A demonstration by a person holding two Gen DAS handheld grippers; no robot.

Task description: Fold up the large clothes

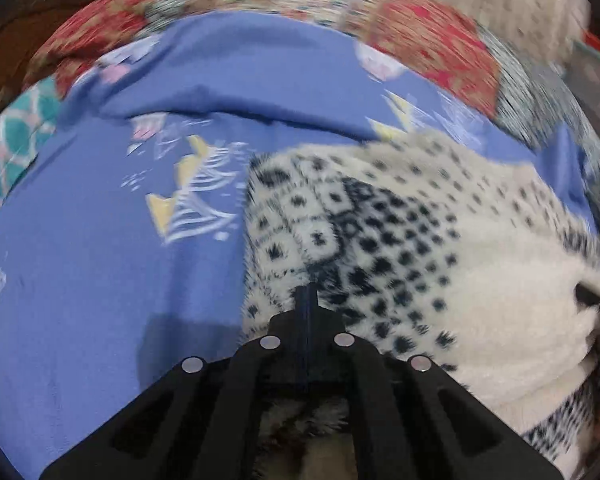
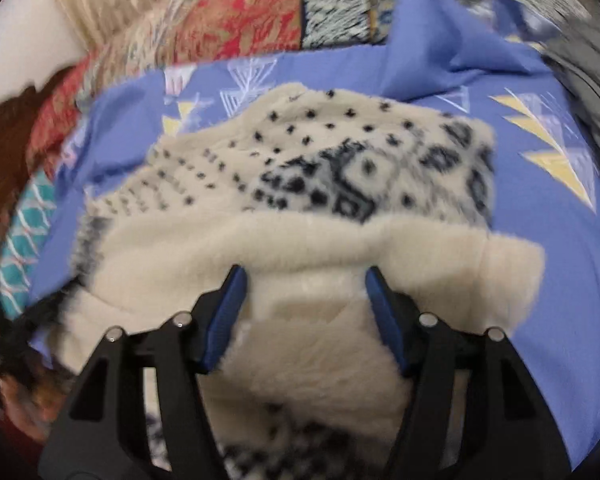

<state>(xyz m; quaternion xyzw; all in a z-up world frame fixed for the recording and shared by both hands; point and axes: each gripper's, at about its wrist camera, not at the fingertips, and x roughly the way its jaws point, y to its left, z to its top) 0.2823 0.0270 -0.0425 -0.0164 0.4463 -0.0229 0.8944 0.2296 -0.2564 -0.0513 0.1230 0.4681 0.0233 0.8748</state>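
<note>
Fleece sweater (image 2: 300, 184) lies on our blue bedsheet (image 1: 80, 264); left gripper (image 1: 306, 296) fingers pinch its edge closed, right gripper (image 2: 302, 280) fingers spread wide over its cream side.

Left tool (image 1: 306, 296) with fingers pressed together; right tool (image 2: 304, 280) with fingers spread wide.

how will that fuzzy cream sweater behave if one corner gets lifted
The fuzzy cream sweater likely flops and drapes: it already lies in soft folds on the blue sheet. Its thick pile suggests bulk, so probably heavyish. The fuzzy surface should resist slipping.
</note>
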